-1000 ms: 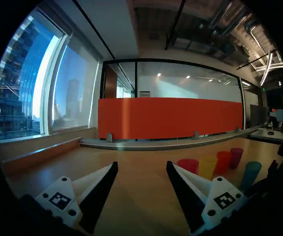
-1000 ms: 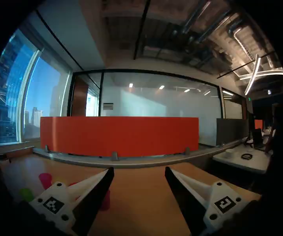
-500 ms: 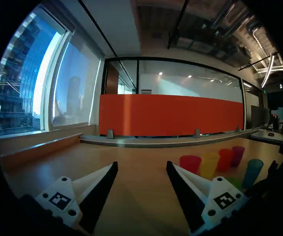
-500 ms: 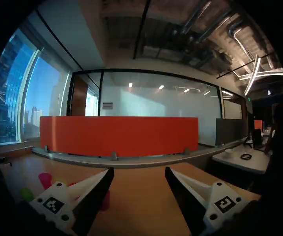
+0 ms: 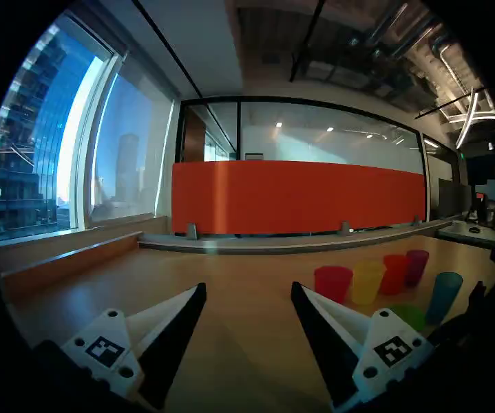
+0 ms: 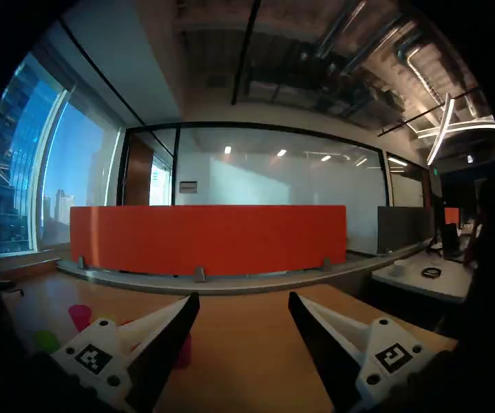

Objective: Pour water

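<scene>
White-fingered left gripper [image 5: 248, 285], right gripper [image 6: 244, 296] – both gaping wide, gripping nothing – row of coloured plastic cups [image 5: 367, 281] lower right on light wooden tabletop [image 5: 240, 272].

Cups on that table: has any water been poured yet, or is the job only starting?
Nothing looks done yet. The left gripper and the right gripper are both open and empty over the table. The red cup, the teal cup and the others beside them stand upright, untouched; whether any holds water can't be seen. Picking one up and pouring are left.
</scene>
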### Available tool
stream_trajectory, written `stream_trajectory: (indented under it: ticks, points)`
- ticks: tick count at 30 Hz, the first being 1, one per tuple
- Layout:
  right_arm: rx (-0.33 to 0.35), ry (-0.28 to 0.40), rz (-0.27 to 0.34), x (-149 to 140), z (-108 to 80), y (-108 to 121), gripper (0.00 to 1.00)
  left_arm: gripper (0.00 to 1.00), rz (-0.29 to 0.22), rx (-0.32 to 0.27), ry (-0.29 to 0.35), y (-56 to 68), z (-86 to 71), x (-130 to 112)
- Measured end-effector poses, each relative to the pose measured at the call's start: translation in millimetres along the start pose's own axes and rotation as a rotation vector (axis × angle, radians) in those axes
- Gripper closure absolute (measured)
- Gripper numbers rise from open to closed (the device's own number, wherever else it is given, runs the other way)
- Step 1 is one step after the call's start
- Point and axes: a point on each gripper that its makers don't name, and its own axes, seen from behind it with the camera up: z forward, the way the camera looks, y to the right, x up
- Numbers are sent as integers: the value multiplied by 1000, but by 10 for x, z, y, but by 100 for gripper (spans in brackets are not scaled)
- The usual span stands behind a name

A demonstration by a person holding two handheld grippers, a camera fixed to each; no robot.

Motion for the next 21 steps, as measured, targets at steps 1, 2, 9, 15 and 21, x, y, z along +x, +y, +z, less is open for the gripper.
stream_trajectory:
  ticks: [1,2,9,15,21]
  points:
    - [0,1,0,1,-2,3,0,9,1,0,0,0,-3,-1]
    - [-1,1,0,2,-3,5,0,9,2,0,0,-1,-6,-1]
    - [3,9,-6,28,-23,8,0,9,9,-2,0,11,-7,3]
    - [5,22,-24,38,-48,36,0,9,9,-1,0,12,-6,-7]
    - [5,44,-39,15,-73,87,0,9,10,-1,0,5,-8,-3]
